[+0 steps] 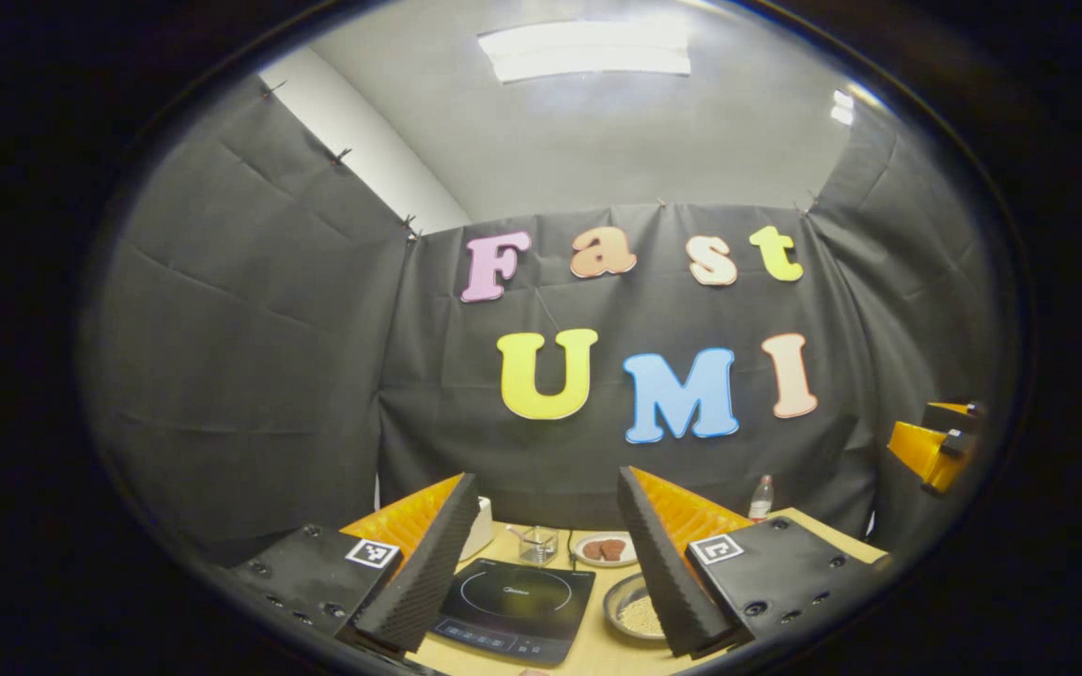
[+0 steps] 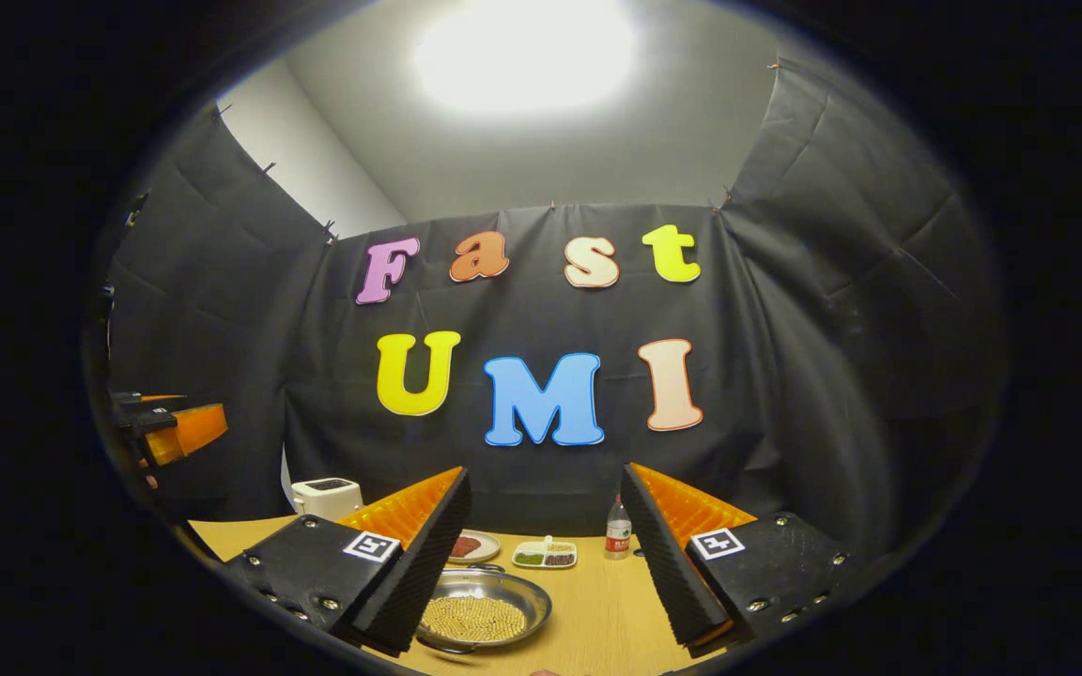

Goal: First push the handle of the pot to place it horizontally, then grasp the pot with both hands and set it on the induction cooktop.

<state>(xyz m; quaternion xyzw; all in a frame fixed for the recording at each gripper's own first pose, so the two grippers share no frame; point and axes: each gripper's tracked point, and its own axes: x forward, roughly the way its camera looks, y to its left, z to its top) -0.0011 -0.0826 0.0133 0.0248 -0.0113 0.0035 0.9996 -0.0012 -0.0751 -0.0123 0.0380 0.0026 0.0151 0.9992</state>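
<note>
Both your left tongs (image 1: 536, 573) and right tongs (image 2: 541, 573) hang released, well above the tabletop (image 2: 597, 610). The shallow round steel pot (image 2: 480, 610), full of pale grains, sits beside the flat black induction cooktop (image 1: 515, 606). Shove its handle hard and grains may spill.

Pot (image 2: 483, 610) shiny metal; cooktop (image 1: 515, 607) glossy glass; table (image 2: 597, 610) matt wood.
</note>
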